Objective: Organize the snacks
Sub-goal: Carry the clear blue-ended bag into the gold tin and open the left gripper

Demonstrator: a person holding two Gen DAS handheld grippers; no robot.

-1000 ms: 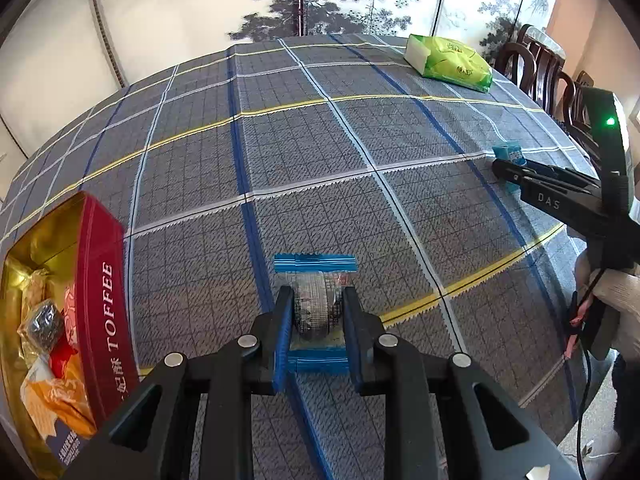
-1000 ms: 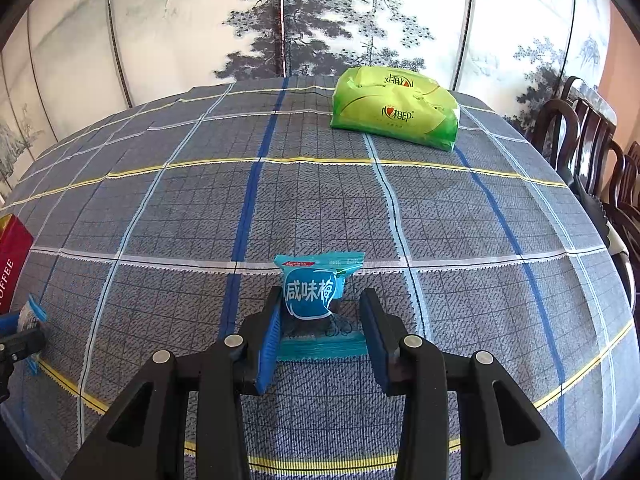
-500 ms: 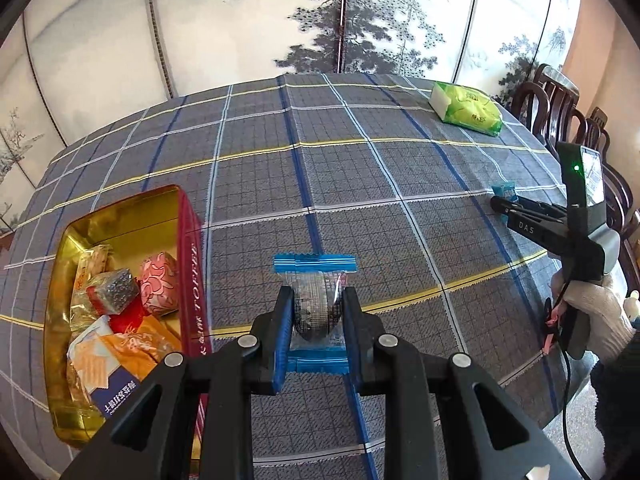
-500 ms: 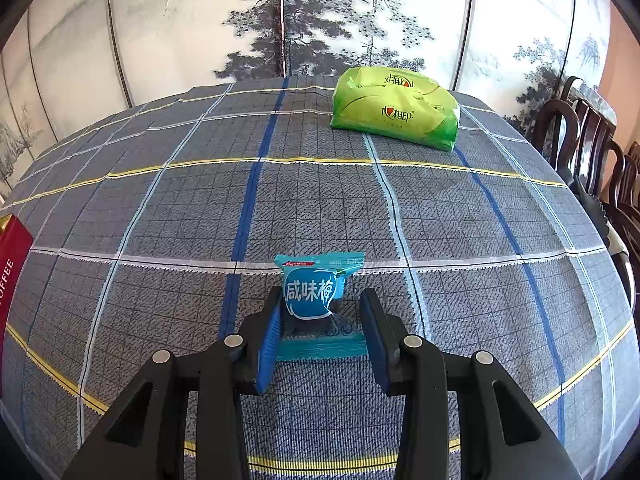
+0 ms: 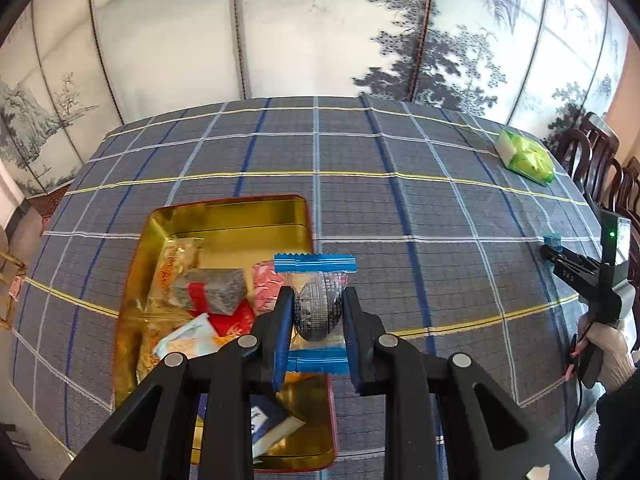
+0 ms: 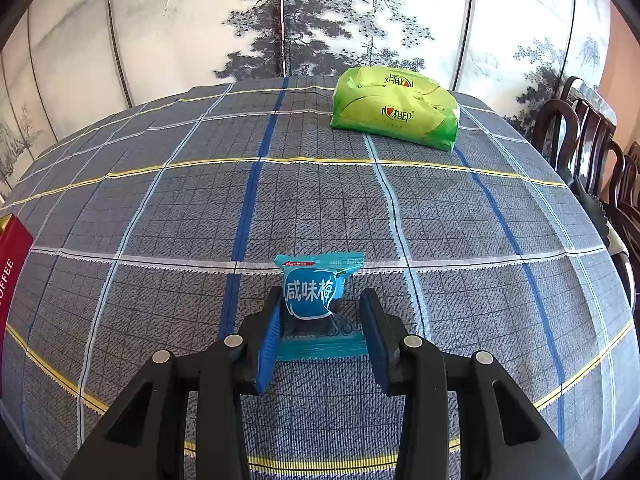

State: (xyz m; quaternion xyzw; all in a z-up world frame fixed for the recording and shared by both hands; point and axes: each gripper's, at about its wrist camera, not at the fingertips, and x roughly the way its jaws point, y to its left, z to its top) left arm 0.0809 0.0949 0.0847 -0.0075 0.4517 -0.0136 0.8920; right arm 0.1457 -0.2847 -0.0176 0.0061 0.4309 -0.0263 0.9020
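My left gripper (image 5: pixel 316 300) is shut on a clear-wrapped dark candy with blue crimped ends (image 5: pixel 318 314). It hangs above the right rim of an open red toffee tin (image 5: pixel 224 220) with a gold inside, which holds several wrapped snacks. My right gripper (image 6: pixel 320 304) is shut on a teal snack packet with white characters (image 6: pixel 310 296), held upright a little above the plaid tablecloth (image 6: pixel 320 208). In the left wrist view the right gripper (image 5: pixel 554 248) is at the far right, with the teal packet at its tip. The tin's red side (image 6: pixel 12 264) shows at the left edge of the right wrist view.
A green tissue pack (image 6: pixel 394 114) lies at the table's far right, also seen as the green pack (image 5: pixel 526 156). Dark wooden chairs (image 6: pixel 580 140) line the right side. A painted folding screen stands behind the table. A gloved hand (image 5: pixel 608 344) grips the right tool.
My left gripper has risen and swung left with the candy, from over bare cloth to above the tin, which now shows in full. The right gripper and its packet have stayed still.
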